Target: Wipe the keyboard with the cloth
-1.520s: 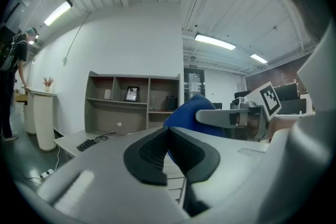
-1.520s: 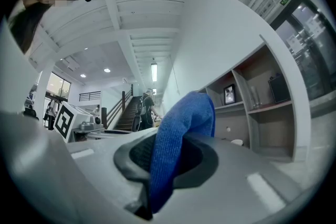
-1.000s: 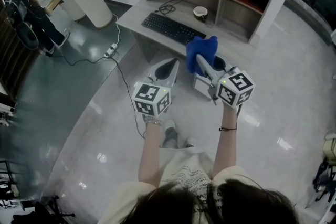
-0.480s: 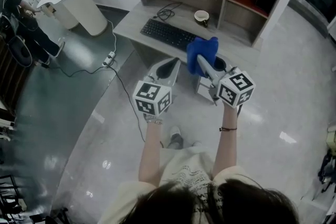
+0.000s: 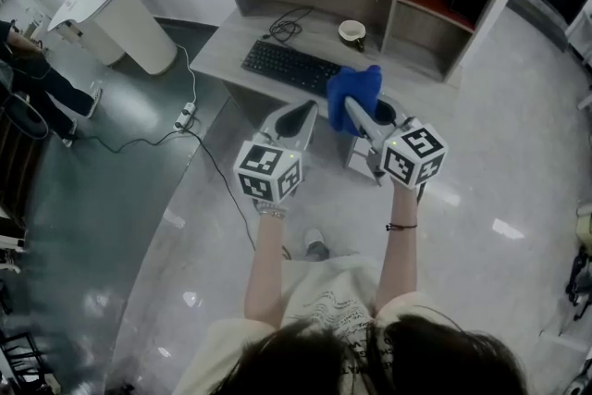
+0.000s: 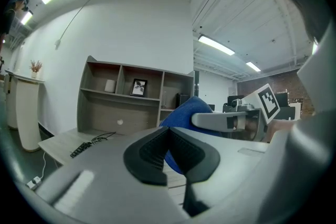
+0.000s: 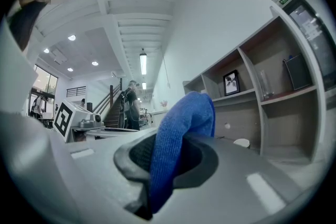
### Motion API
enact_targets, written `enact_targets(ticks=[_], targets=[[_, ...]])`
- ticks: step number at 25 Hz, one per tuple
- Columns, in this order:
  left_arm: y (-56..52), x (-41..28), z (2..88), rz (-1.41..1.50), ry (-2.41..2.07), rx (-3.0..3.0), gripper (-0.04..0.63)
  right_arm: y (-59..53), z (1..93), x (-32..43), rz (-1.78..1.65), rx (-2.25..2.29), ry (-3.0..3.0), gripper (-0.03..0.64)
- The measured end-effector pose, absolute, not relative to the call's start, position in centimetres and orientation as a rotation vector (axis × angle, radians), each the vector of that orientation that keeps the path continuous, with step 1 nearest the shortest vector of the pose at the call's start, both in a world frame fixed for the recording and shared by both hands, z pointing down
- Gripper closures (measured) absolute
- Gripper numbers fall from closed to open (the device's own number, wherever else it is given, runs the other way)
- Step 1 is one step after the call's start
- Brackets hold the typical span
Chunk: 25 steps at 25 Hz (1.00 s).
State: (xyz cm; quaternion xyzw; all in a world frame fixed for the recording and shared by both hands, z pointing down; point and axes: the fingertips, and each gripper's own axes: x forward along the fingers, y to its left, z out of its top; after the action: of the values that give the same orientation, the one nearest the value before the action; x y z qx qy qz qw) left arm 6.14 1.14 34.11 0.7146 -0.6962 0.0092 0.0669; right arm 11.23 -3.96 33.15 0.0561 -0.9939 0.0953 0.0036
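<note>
One soft, light cloth (image 5: pixel 355 93) sits pinched in the right gripper's (image 5: pixel 359 111) fingers at frame centre, short of the keyboard (image 5: pixel 289 67) on the counter (image 5: pixel 227 46) above, the left gripper's (image 5: pixel 296 117) fingers closed on nothing; floppy, I'd guess, so best gripped bunched.

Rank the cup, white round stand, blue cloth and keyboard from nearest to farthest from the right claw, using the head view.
1. Blue cloth, clamped in the right claw.
2. Keyboard, front of the desk, left.
3. Cup, back of the desk.
4. White round stand, far left.
</note>
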Motion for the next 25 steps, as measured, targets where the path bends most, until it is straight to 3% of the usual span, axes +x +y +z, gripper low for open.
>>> enact_targets(ticks=[25], targets=[[-1.1, 0.9, 36.7, -0.018, -1.986, 2.173, 0.592, -6.8, 35.4, 7.1, 0.341, 0.329, -3.062, 0.558]])
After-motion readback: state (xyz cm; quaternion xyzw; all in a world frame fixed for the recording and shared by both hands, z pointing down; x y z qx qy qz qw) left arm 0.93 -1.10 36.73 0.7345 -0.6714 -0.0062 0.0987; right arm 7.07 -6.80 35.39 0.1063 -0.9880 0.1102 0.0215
